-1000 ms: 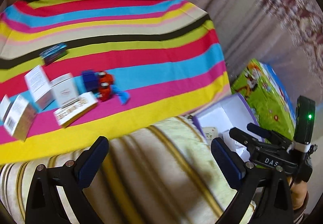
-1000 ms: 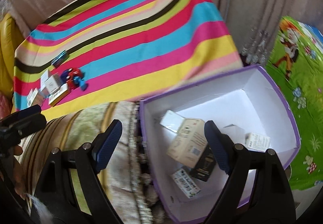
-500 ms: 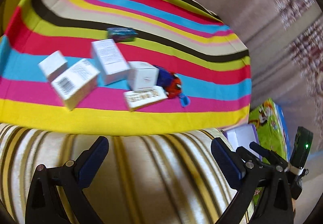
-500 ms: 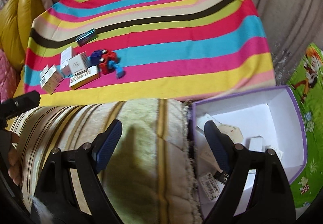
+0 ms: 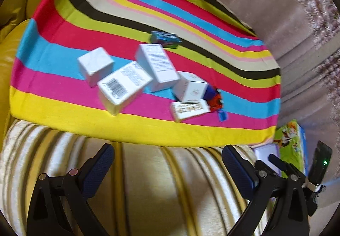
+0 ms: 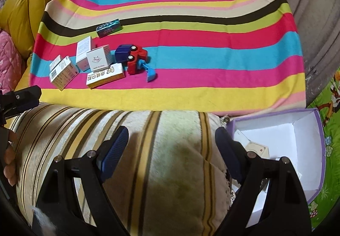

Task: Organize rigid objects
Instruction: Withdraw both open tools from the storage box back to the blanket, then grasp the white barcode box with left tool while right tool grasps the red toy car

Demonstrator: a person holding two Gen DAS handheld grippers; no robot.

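A striped blanket [image 6: 191, 66] is lying spread over a sofa [image 6: 148, 161], and a purple-edged box [image 6: 297, 140] is sitting just off its right end, holding a few small cartons. A cluster of white cartons [image 5: 125, 85] is resting on the blanket's left part, with a toy truck [image 6: 132, 58] touching the cluster's right side and a dark blue packet [image 6: 109, 27] lying apart behind them. The left gripper [image 5: 167, 170] and right gripper [image 6: 172, 151] are both hovering over the sofa's striped edge, fingers apart and gripping nothing.
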